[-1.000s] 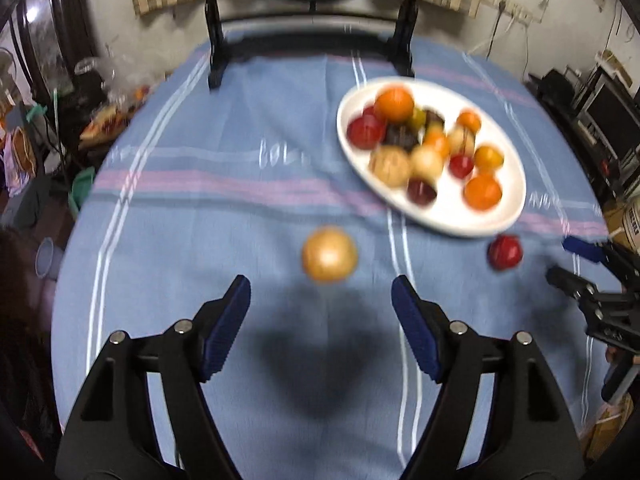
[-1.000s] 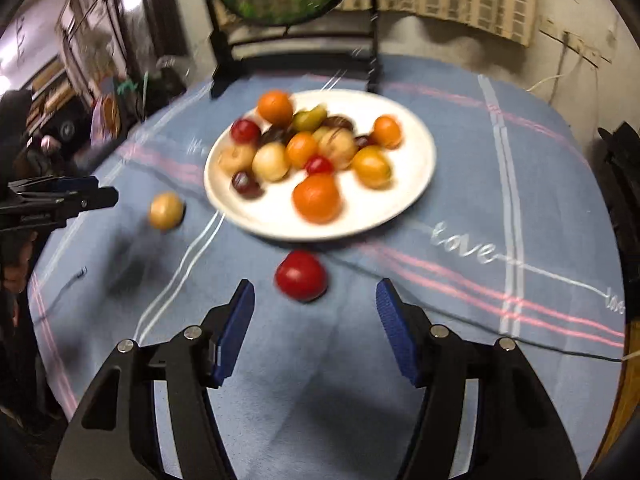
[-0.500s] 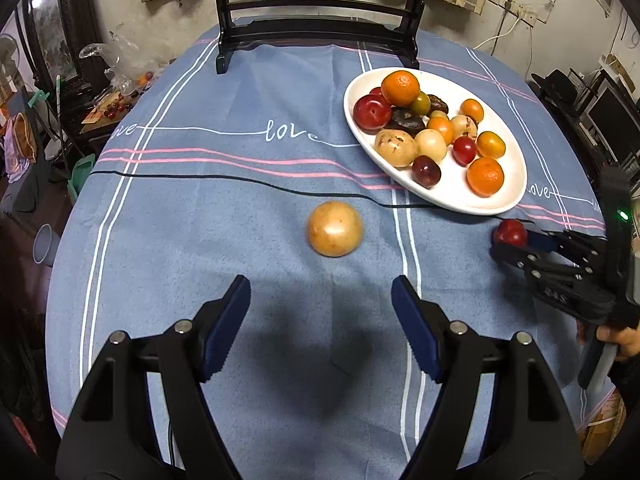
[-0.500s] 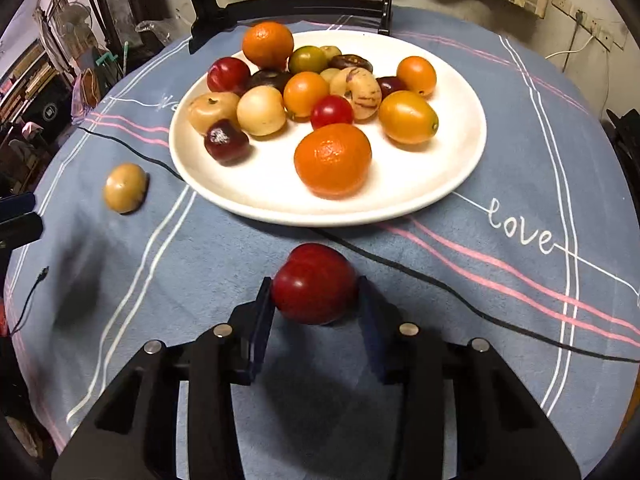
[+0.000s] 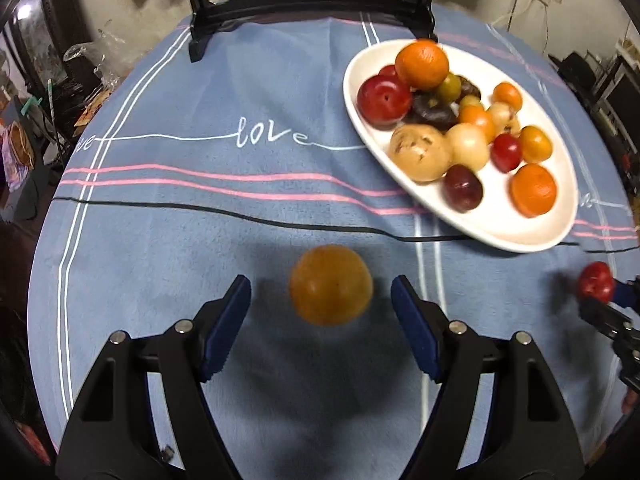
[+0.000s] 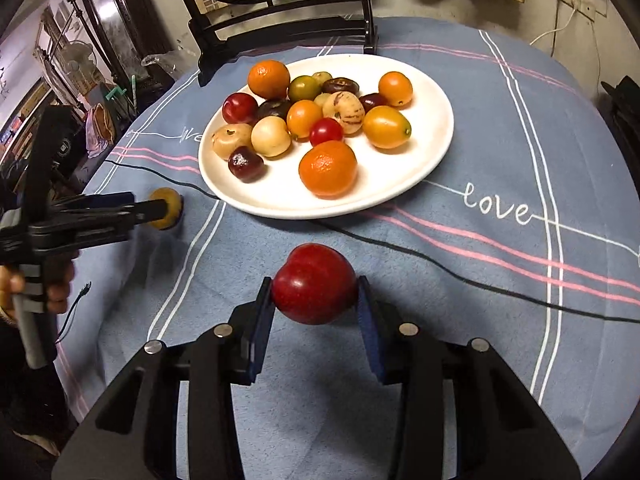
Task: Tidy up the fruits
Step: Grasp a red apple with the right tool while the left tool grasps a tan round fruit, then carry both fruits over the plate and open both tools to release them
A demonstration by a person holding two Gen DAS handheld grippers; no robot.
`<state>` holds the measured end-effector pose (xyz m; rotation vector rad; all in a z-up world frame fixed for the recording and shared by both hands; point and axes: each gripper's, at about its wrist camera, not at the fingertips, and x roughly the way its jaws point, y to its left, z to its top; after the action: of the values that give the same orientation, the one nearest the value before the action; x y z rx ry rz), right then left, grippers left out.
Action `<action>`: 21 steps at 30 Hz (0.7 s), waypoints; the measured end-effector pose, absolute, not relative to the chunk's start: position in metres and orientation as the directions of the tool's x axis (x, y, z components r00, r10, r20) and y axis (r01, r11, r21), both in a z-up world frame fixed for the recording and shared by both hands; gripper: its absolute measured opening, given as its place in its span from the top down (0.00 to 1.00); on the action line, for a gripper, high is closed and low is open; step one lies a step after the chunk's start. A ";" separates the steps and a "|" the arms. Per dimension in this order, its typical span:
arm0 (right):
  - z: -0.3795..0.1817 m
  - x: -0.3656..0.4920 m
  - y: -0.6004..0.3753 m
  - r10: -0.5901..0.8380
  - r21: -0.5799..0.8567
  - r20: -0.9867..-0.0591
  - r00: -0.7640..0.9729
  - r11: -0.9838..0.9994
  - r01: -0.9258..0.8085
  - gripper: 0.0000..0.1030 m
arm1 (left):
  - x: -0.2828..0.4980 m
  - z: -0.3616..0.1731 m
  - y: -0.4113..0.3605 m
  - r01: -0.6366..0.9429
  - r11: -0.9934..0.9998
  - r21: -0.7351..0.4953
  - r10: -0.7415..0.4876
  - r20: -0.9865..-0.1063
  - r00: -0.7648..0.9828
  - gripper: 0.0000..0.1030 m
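Note:
A yellow-orange round fruit (image 5: 331,284) lies on the blue tablecloth between the fingers of my left gripper (image 5: 320,284). That gripper is open, with a gap on each side of the fruit. My right gripper (image 6: 315,284) is shut on a dark red fruit (image 6: 315,288), both pads pressing its sides. A white oval plate (image 6: 400,176) beyond it holds several oranges, plums and small tomatoes. The right wrist view shows the left gripper (image 6: 156,210) side-on at the yellow fruit (image 6: 170,210). The left wrist view shows the red fruit (image 5: 596,282) at the far right.
A thin black cable (image 6: 460,268) crosses the cloth in front of the plate (image 5: 472,220). A black wooden stand (image 5: 312,0) with a round panel sits at the table's far edge. A person's hand (image 6: 16,284) grips the left tool. Clutter lies beyond the table's left edge.
My left gripper came down and forward until the yellow fruit lay between its fingers. My right gripper closed on the red fruit and keeps hold of it.

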<state>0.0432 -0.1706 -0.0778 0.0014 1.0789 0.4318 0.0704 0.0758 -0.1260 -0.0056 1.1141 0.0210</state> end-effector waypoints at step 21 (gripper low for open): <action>-0.071 0.021 -0.172 0.355 0.224 -0.852 0.385 0.911 -0.346 0.61 | 0.041 -0.088 0.050 0.070 0.997 -0.018 -0.051 -0.863 0.502 0.57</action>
<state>0.0209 -0.1719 -0.0709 0.0095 1.0876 0.4468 0.0409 0.0498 -0.0883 0.0198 1.0418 -0.0728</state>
